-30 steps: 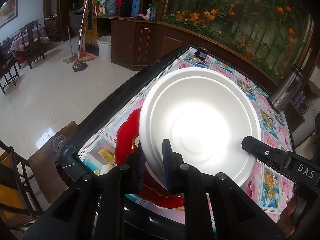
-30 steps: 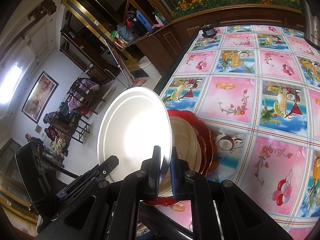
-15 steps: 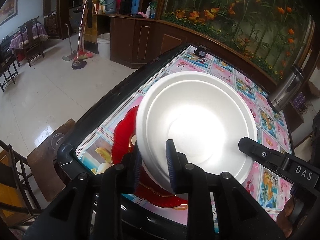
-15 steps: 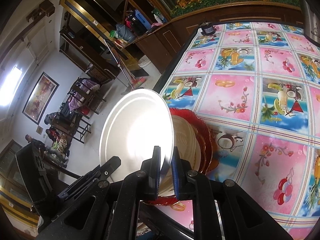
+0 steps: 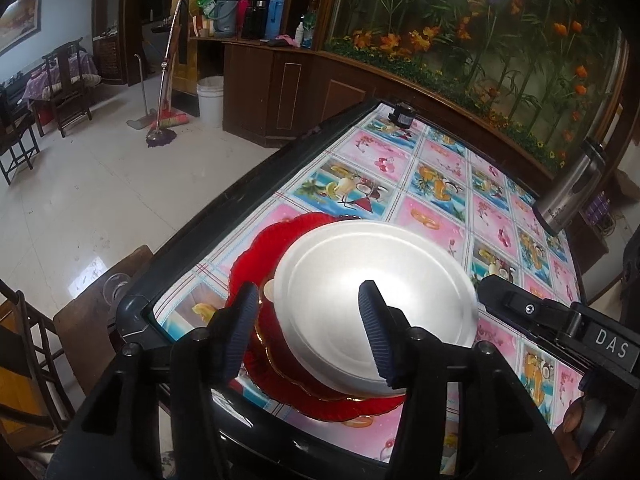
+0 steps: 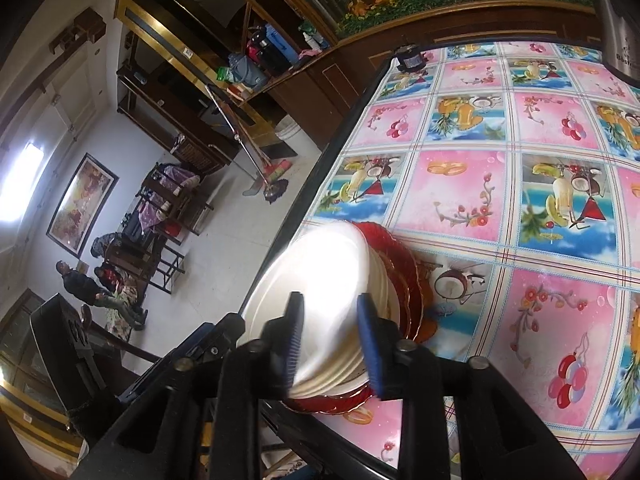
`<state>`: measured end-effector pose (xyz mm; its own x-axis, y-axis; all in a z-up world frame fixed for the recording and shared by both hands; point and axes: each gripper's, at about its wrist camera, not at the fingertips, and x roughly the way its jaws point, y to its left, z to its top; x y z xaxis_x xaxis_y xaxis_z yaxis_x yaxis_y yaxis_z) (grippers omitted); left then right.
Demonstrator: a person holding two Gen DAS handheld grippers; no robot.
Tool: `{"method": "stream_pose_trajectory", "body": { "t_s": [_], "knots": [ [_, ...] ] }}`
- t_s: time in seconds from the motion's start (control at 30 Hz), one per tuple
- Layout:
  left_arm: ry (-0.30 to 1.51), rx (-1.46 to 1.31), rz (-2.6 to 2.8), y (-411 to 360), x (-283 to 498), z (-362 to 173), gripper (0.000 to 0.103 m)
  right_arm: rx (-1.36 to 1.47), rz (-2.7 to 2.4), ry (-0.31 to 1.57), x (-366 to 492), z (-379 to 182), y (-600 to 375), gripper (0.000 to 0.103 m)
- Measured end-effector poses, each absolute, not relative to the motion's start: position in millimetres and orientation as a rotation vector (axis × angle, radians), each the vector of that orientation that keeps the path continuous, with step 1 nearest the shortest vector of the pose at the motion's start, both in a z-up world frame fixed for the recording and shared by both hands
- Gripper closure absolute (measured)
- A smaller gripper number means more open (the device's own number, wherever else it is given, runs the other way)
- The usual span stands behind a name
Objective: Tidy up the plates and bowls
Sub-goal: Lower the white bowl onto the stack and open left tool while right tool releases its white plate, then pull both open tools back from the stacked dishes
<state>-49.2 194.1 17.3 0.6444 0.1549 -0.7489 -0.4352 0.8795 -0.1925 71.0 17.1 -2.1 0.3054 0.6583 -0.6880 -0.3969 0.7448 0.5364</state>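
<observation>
White plate (image 5: 372, 300): sits on top of the stack at the table's near-left corner, upside down as far as I can tell, glare on it.
Stack: under it I see a cream dish (image 6: 382, 280) edge, then red plates (image 5: 256, 256) w/ scalloped rims, lowest 1 widest.
L gripper (image 5: 308, 312): fingers wide apart, 1 either side of the white plate's near rim; I see no pad pressing on it.
R gripper (image 6: 330, 332): fingers also apart, straddling the stack's edge from the side; contact w/ the rim I can't tell, view is blurred there.
Table (image 6: 500, 200): pink/blue fruit-print cloth, dark frame round the edge.
Flask (image 5: 572, 192): steel, on the far-right side of the table, well apart from the stack.
Small dark item (image 5: 402, 114): at the far end of the table, too small to ID.
Floor side: mop (image 5: 162, 132) and white bucket (image 5: 210, 100) by the wood cabinet, chair (image 5: 100, 320) just beside the table corner.
</observation>
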Motion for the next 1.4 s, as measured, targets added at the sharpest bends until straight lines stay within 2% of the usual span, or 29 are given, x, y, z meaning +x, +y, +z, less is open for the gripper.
{"method": "stream_pose_trajectory", "body": {
  "t_s": [0.1,0.13,0.2,0.27,0.3,0.37,0.5,0.57,1.03,1.13,1.17,1.4],
  "knots": [
    [0.809,-0.383,0.344,195.7,-49.9,17.3,0.051,0.287,0.713,1.042,69.5,0.9,16.7,0.071],
    [0.809,-0.383,0.344,196.0,-50.2,17.5,0.048,0.286,0.717,1.037,68.6,2.3,17.0,0.067],
    [0.800,-0.385,0.344,196.3,-51.2,18.1,0.034,0.285,0.726,1.027,66.0,5.8,17.6,0.054],
    [0.777,-0.379,0.355,194.9,-53.4,20.8,0.030,0.276,0.737,1.010,63.0,10.6,19.0,0.038],
    [0.766,-0.374,0.362,194.4,-54.1,22.5,0.029,0.269,0.737,1.000,61.3,13.3,19.2,0.034],
    [0.759,-0.366,0.373,193.3,-55.3,24.1,0.029,0.249,0.733,0.981,58.6,18.0,19.8,0.021],
    [0.752,-0.353,0.384,190.3,-56.1,24.4,0.028,0.206,0.719,0.949,54.2,25.5,19.4,0.012],
    [0.752,-0.343,0.390,189.0,-57.1,24.4,0.027,0.176,0.703,0.936,52.2,27.6,19.6,0.002],
    [0.735,-0.254,0.361,173.9,-62.1,23.5,0.017,-0.056,0.710,0.829,29.5,32.9,10.2,0.001],
    [0.729,-0.263,0.344,172.4,-65.0,24.0,0.008,-0.119,0.708,0.798,22.9,32.9,1.9,0.001],
    [0.724,-0.263,0.343,172.1,-66.3,24.2,0.000,-0.130,0.710,0.789,21.4,32.9,-1.0,0.001],
    [0.738,-0.275,0.291,163.1,-64.2,20.2,0.000,-0.112,0.681,0.818,25.1,20.6,-28.2,0.001]
  ]
}}
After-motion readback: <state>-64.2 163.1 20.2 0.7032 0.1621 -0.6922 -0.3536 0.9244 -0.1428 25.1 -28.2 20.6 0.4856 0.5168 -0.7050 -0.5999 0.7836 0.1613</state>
